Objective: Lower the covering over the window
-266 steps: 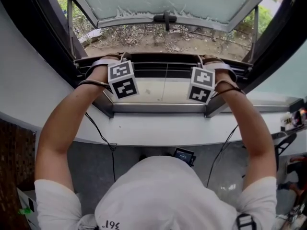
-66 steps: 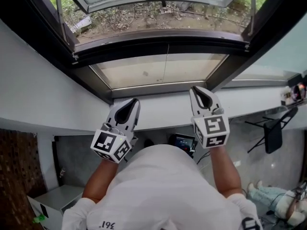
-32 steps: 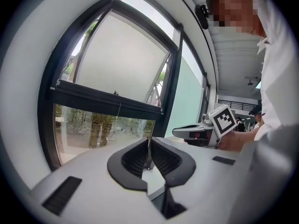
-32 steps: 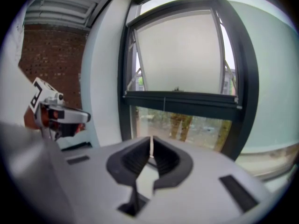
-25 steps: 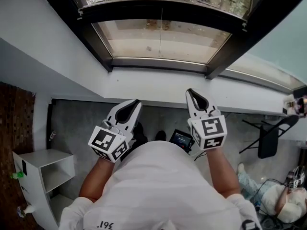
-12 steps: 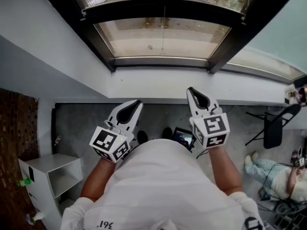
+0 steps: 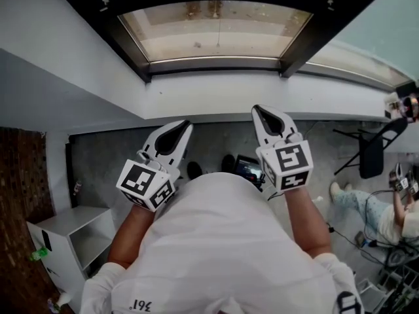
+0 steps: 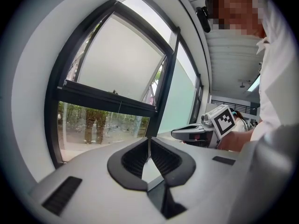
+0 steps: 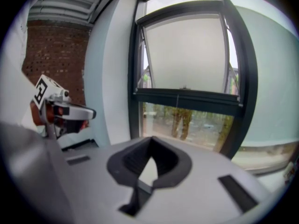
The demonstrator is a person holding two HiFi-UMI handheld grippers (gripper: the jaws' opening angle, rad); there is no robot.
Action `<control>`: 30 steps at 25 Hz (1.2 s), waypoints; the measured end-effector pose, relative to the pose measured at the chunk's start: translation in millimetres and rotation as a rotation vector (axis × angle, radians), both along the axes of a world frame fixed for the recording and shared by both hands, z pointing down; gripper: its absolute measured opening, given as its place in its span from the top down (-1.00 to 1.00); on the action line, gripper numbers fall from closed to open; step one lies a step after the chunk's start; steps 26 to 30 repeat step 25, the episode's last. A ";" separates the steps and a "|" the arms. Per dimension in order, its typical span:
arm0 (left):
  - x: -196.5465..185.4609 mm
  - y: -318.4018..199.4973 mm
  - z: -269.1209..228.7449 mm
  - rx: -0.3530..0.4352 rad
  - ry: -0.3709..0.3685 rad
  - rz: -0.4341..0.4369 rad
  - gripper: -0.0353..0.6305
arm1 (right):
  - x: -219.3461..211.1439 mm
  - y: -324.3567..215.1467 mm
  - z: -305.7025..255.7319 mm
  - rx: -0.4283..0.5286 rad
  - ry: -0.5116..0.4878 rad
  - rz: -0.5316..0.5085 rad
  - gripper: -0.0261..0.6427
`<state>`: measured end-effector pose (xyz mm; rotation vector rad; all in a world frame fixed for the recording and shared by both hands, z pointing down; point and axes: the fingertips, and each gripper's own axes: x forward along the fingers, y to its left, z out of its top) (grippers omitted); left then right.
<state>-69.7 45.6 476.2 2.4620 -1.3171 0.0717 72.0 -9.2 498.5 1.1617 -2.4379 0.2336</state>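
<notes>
Holding nothing, left tool (image 7: 186,126), right tool (image 7: 257,110) sit closed.

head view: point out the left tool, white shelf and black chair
left tool (image 7: 185,125), head view, between its tips
white shelf (image 7: 64,218), head view, top panel
black chair (image 7: 370,157), head view, backrest

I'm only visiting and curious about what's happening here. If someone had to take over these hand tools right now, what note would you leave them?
Left gripper: shut, empty, held in front of the chest, not touching the window.
Right gripper: shut, jaws just closed the last bit, nothing between them.
Window: ahead, beyond the white sill. Its upper panel looks whitish. Its lower pane is clear, with trees showing through.
Done: cannot tell how far the covering has come down.
Left: probably bring it over the clear lower pane.
</notes>
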 end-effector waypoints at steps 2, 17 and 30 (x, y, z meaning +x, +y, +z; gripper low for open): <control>-1.5 1.7 0.3 -0.001 0.002 0.003 0.81 | -2.1 3.2 -0.1 0.003 0.012 -0.003 0.86; -2.3 0.5 -3.0 0.011 0.000 0.032 0.81 | -14.0 2.4 -3.4 0.001 0.020 0.001 0.86; 2.4 -1.5 -0.5 0.008 0.000 0.040 0.81 | -13.8 0.8 -2.9 0.002 0.019 -0.001 0.86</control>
